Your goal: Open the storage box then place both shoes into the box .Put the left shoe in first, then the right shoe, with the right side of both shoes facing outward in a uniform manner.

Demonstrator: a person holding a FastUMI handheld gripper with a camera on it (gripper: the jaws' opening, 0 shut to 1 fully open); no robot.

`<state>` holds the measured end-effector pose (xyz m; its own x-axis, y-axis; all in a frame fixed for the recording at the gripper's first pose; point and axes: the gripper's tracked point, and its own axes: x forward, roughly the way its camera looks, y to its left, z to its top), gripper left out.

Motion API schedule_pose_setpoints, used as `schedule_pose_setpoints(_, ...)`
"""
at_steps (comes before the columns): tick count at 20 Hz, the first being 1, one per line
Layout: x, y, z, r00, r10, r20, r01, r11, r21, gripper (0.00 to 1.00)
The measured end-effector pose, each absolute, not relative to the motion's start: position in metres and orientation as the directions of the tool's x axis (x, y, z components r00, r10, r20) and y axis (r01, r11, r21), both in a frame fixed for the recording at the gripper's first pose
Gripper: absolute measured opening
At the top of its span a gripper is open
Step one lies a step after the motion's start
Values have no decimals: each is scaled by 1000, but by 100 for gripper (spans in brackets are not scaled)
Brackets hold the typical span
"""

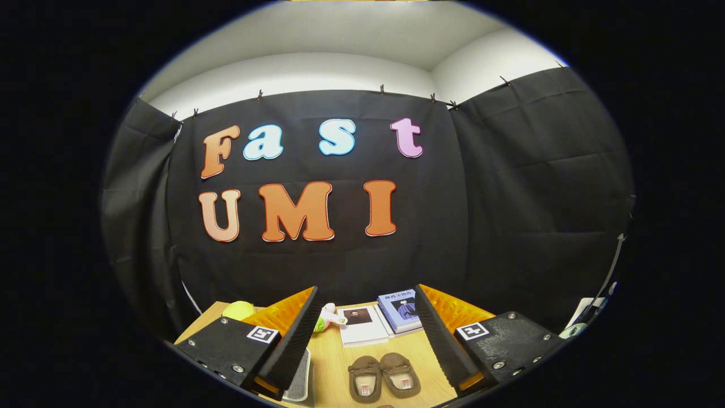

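Your gripper hangs above the near part of the table with its fingers spread wide and nothing between them. It looks level toward the black cloth wall, so the tabletop fills just a narrow band between and below the fingers.

The two shoes lie side by side and touching on the bare wood, below and between the fingers, nearer the right finger than the left. Bare wood separates them from the left finger.

Beyond the shoes, toward the table's far edge, a white book and a blue book lie next to each other, the blue one just inside the right finger. A small plush toy sits left of the white book, close to the left fingertip. A yellow-green ball rests near the far left corner, outside the left finger.

Under the left finger you can see a pale edge of something; you cannot tell what it is.

The table's far edge meets the cloth right behind the books, so there is little room beyond them.
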<state>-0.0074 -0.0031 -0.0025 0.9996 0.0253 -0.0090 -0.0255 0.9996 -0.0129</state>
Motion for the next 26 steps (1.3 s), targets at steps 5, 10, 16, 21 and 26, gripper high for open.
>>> schedule_pose_setpoints(5,-5,6,-17,996,80,-40,-79,997,20,98)
schedule_pose_setpoints(10,4,39,-67,955,255,-151,-224,954,198,98)
schedule_pose_setpoints(16,14,62,-151,866,414,-280,-265,855,446,98)
schedule_pose_setpoints(21,18,88,-210,759,543,-360,-254,755,604,98)
schedule_pose_setpoints(26,7,114,-265,620,663,-419,-214,657,723,98)
